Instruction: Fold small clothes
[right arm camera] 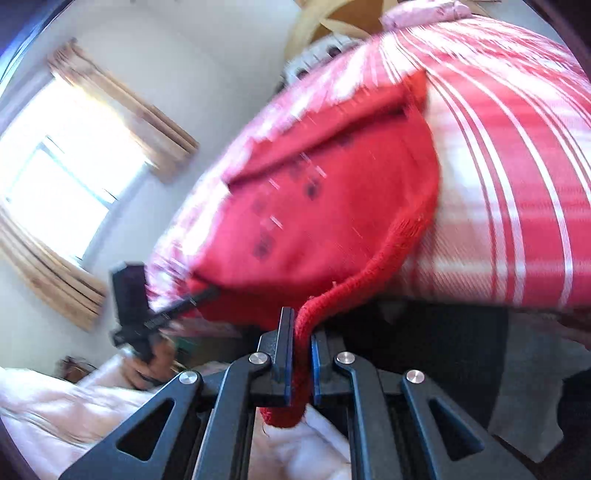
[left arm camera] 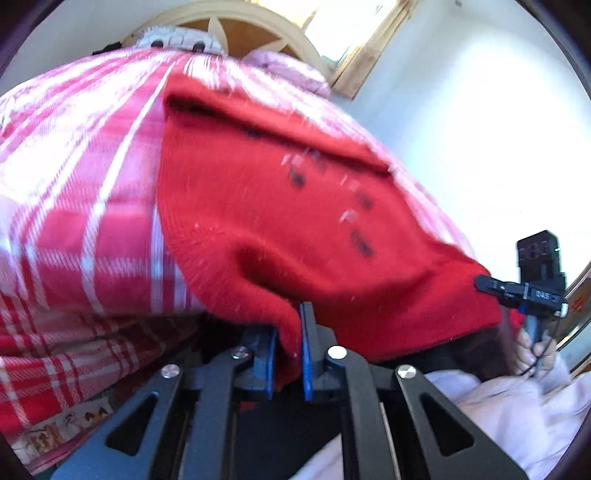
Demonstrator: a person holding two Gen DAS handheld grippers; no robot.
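Observation:
A small red knitted garment [left arm camera: 280, 206] with dark buttons is stretched out over a red-and-white checked blanket [left arm camera: 74, 177]. My left gripper [left arm camera: 290, 325] is shut on one corner of its hem. The right gripper [left arm camera: 491, 286] shows at the right of this view, shut on the other corner. In the right wrist view my right gripper [right arm camera: 303, 328] is shut on the garment's [right arm camera: 317, 221] ribbed edge, and the left gripper [right arm camera: 199, 293] grips the far corner at left. Both views are motion-blurred.
The checked blanket [right arm camera: 509, 177] covers a bed with a wooden headboard [left arm camera: 236, 26]. A window with tan curtains [right arm camera: 66, 166] is on the white wall. Pale pink-white bedding [right arm camera: 74, 406] lies below the grippers. A pink pillow [left arm camera: 288, 70] sits at the far end.

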